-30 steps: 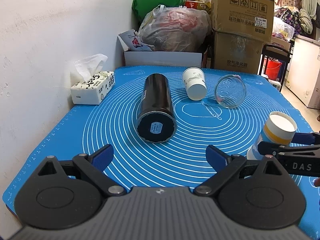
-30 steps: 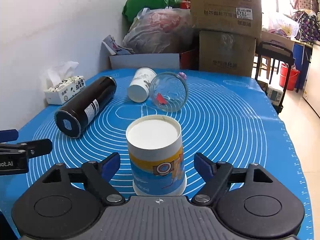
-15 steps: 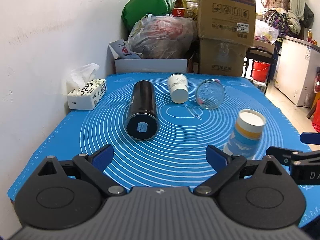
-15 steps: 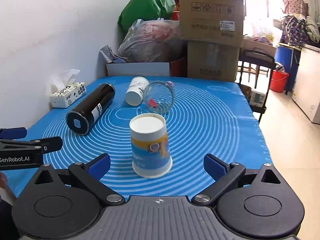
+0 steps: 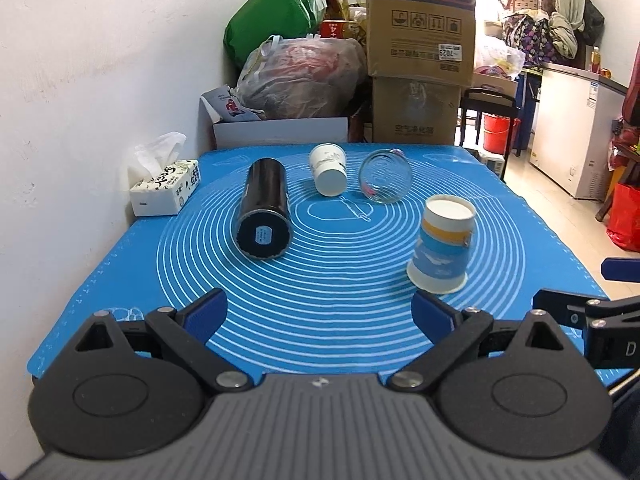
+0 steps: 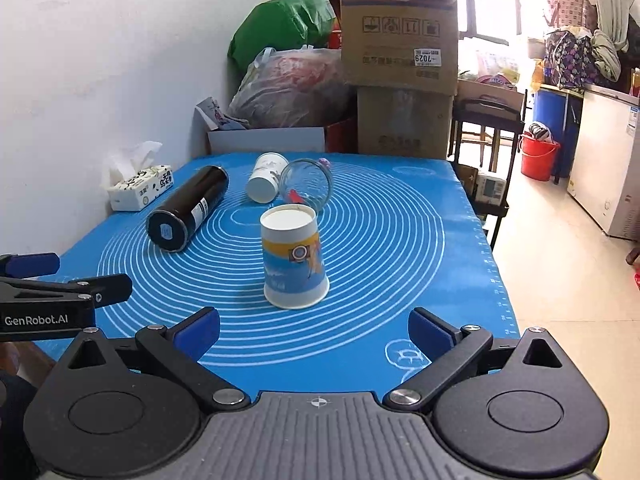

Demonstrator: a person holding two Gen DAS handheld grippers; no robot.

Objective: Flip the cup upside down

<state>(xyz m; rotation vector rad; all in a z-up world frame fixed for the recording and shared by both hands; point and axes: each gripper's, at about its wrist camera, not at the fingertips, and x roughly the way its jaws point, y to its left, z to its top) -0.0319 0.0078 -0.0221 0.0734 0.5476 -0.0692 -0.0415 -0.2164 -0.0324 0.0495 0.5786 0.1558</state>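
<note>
- Blue mat carries the paper cup, standing mouth-down, mouth hidden.
- Right gripper and left gripper gape wide, holding nothing.

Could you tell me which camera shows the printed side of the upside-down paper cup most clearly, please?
The right wrist view: the paper cup sits central, unobstructed, its emblem facing the camera. The left wrist view shows it off to the right, only bands visible.

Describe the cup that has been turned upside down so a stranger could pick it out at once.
Start at the blue mat with white rings that covers the table. Nearer the camera than the black flask, the plain white cup and the glass jar, which all lie on their sides, stands the paper cup. It alone is standing, mouth down, with a yellow band over blue print.
</note>
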